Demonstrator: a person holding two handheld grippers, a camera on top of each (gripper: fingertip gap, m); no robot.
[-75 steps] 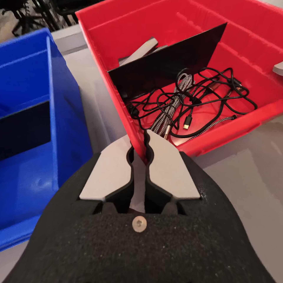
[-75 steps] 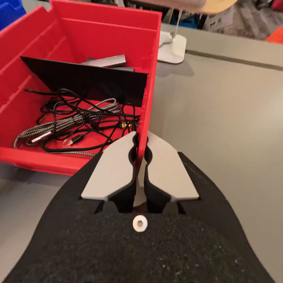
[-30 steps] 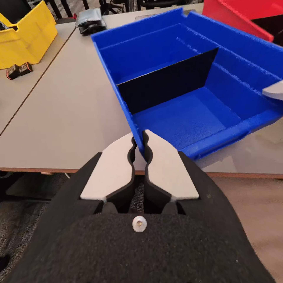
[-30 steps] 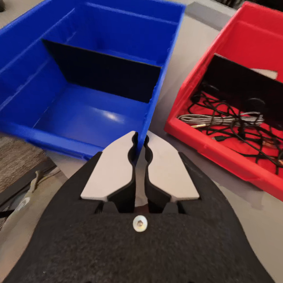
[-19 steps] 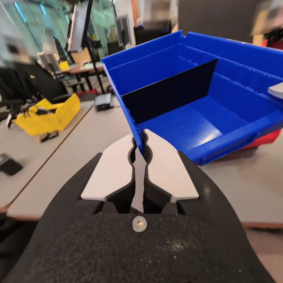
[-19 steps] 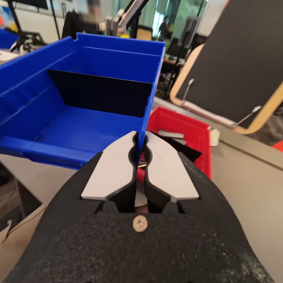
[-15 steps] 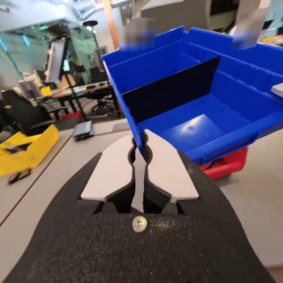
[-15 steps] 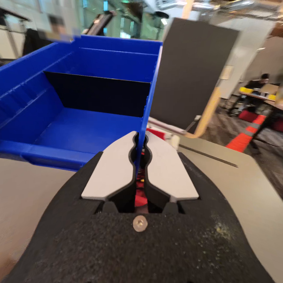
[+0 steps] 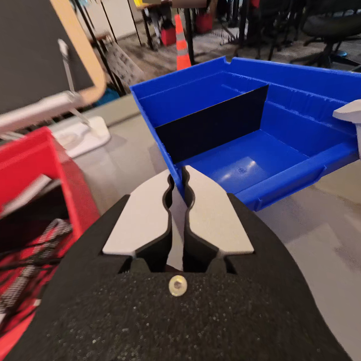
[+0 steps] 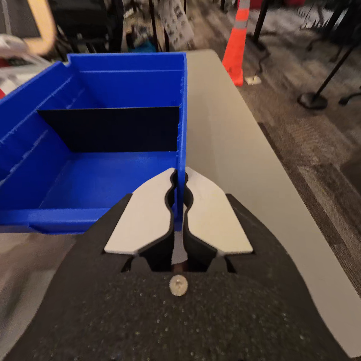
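Left gripper (image 9: 177,176) pinched shut on the left side wall of the blue bin (image 9: 259,172), near its front corner, one grey finger (image 9: 211,218) inside the bin and the other outside. Right gripper (image 10: 180,172) clamped likewise on the bin's right side wall, close to the front, wall edge running straight up between the two fingers (image 10: 144,214). Tip of that right gripper also visible at the far right edge of the left wrist view, against the same wall.

Bin open-topped, crossed by a black divider (image 10: 109,129) standing upright from side wall to side wall; bare blue floor in the front compartment, with light glinting off it. Whether the bin rests on the surface or hangs just above it: cannot tell.

Beneath, a smooth grey table (image 10: 224,148), its right edge running close beside the bin in the right wrist view. To the left of the left gripper, a red bin (image 9: 64,175), blurred, holding a braided black-and-white cable (image 9: 33,259) and thin black cords. Behind the red bin, a white flat stand base (image 9: 86,134) on the table, carrying a dark board with a pale wooden frame (image 9: 82,50).

Past the table, grey patterned carpet (image 10: 320,156), an orange traffic cone (image 10: 235,43) with a pale band, dark stand legs and a round black base (image 10: 312,101), and office chairs (image 9: 330,25) farther back. Background soft with blur.
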